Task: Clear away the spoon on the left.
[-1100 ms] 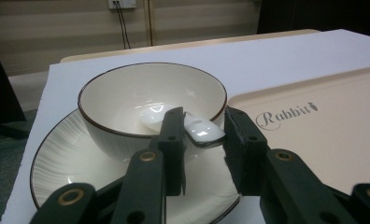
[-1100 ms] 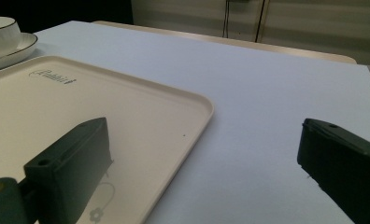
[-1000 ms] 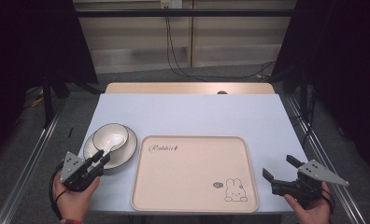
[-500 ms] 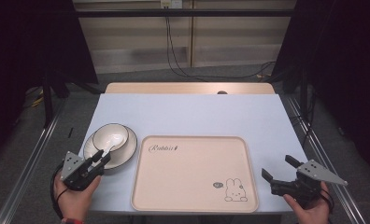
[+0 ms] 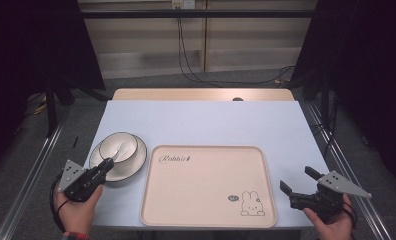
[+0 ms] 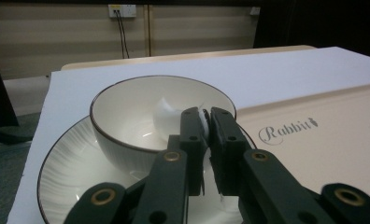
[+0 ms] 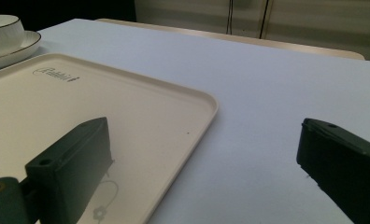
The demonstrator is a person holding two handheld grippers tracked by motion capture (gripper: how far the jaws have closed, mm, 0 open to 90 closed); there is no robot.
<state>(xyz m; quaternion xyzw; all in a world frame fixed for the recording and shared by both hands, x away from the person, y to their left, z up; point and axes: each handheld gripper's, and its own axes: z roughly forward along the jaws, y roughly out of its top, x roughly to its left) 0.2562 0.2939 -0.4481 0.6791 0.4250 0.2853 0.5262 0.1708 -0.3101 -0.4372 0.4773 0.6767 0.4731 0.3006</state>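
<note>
Left claw (image 6: pixel 204 122) jaws just closed, clamped on white spoon handle (image 6: pixel 203 115) at near rim of bowl (image 6: pixel 127 109). Bowl sits on plate (image 5: pixel 136 162), counter (image 5: pixel 206 120) left side, just beside tray (image 5: pixel 206 187). Right claw (image 5: pixel 297 180) jaws wide apart, empty, beside tray's right edge.
</note>
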